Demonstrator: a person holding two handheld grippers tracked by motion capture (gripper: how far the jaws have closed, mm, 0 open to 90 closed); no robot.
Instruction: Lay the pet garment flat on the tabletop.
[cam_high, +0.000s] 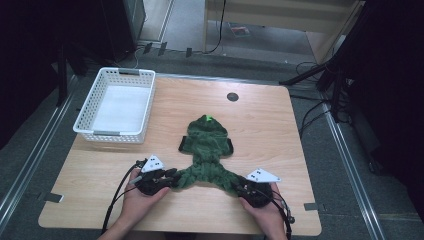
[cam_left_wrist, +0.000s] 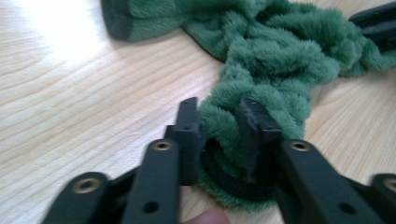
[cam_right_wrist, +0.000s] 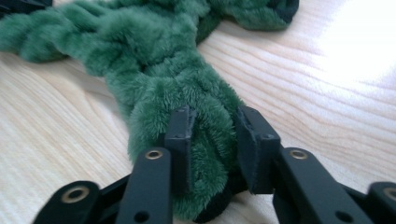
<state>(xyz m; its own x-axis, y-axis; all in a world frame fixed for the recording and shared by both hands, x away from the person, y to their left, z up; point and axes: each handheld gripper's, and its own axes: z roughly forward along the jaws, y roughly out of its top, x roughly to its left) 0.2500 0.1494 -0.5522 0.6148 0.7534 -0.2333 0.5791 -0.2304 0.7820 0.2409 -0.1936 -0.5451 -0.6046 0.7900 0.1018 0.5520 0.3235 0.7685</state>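
Observation:
A green fuzzy garment (cam_high: 207, 145) with a hood and black cuffs lies on the wooden table (cam_high: 260, 125), its two long ends spread toward me. My left gripper (cam_high: 172, 176) is shut on the left end. In the left gripper view the jaws (cam_left_wrist: 219, 116) squeeze the green pile (cam_left_wrist: 280, 51) just above its black cuff (cam_left_wrist: 233, 186). My right gripper (cam_high: 239, 189) is shut on the right end. In the right gripper view its jaws (cam_right_wrist: 215, 126) pinch the fuzzy fabric (cam_right_wrist: 140, 42). Both hands rest low near the table's front edge.
A white plastic basket (cam_high: 90, 131) stands at the table's back left, with a white lining inside. A round black grommet (cam_high: 232, 96) sits in the tabletop behind the garment. Dark stands and cables surround the table on the floor.

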